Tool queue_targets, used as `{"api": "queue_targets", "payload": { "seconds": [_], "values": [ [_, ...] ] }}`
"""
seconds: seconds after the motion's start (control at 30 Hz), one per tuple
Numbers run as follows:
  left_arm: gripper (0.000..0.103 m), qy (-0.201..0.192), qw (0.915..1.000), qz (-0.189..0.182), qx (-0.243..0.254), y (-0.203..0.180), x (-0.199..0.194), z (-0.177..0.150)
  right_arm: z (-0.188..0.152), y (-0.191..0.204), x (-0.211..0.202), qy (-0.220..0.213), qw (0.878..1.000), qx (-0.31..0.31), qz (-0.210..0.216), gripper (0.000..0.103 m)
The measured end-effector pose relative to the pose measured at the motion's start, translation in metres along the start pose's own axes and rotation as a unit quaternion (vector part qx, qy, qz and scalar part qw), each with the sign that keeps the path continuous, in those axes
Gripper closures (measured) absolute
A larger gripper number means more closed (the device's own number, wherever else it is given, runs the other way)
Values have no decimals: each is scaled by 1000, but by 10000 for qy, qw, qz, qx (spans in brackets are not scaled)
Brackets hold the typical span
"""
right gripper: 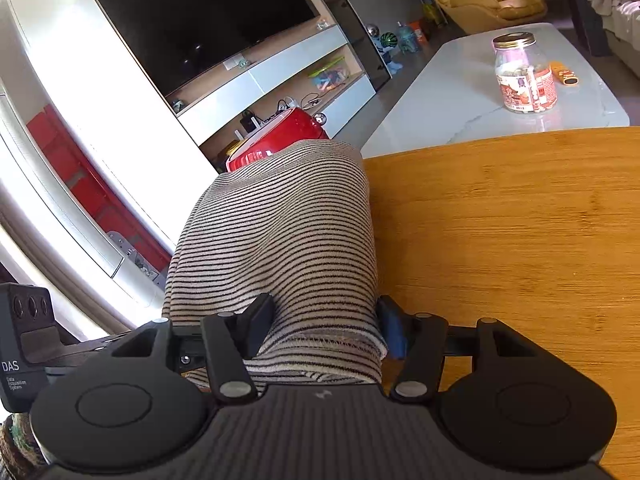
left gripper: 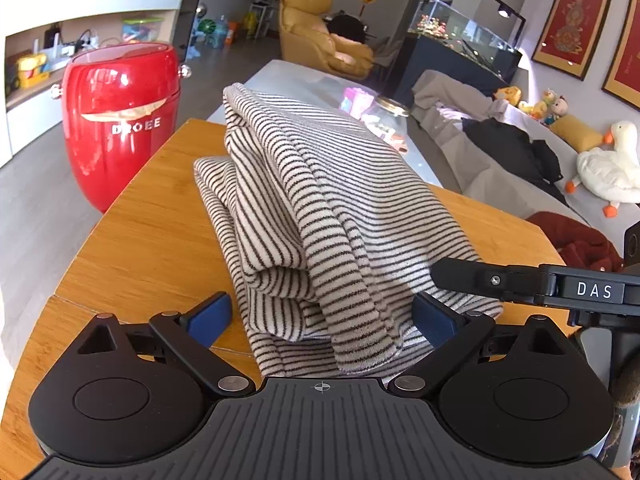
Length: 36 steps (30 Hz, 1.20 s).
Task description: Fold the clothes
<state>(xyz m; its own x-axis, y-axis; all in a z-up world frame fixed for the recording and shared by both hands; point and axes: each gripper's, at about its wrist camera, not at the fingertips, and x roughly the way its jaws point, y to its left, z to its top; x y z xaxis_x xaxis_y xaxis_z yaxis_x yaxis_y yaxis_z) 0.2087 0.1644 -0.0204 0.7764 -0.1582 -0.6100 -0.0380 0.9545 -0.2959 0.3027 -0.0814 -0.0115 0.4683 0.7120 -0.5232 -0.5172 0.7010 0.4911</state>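
Both claws straddle the striped garment's near hem. The left claw (left gripper: 322,320) stands spread around bunched folds at lower centre; the right claw (right gripper: 326,326) pinches the striped garment (left gripper: 320,200), which runs lengthwise up-frame along the desk (left gripper: 152,248).

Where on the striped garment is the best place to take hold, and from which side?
The near hemmed edge of the striped garment, approached from the person's side along the wooden table. Its layers bunch there into a thick roll that fits between the pads; both the left claw and right claw already straddle it.
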Motion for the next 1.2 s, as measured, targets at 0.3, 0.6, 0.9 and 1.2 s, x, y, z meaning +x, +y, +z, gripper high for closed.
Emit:
{"api": "queue_targets", "payload": {
  "seconds": [0.3, 0.6, 0.9, 1.2],
  "values": [
    [0, -102, 9949, 953, 315, -32, -9, -24, -27, 8, -36, -134, 9935, -708, -877, 0],
    [0, -217, 9747, 2215, 195, -72, -25, -56, -49, -8, -64, 68, 9760, -1235, -1794, 0],
    [0, -236, 9719, 2342, 30, -78, -23, -55, -55, -5, -61, 98, 9661, -1626, -2001, 0],
    [0, -237, 9717, 2351, 9, -77, -20, -54, -54, -6, -62, 102, 9662, -1626, -1999, 0]
  ]
}}
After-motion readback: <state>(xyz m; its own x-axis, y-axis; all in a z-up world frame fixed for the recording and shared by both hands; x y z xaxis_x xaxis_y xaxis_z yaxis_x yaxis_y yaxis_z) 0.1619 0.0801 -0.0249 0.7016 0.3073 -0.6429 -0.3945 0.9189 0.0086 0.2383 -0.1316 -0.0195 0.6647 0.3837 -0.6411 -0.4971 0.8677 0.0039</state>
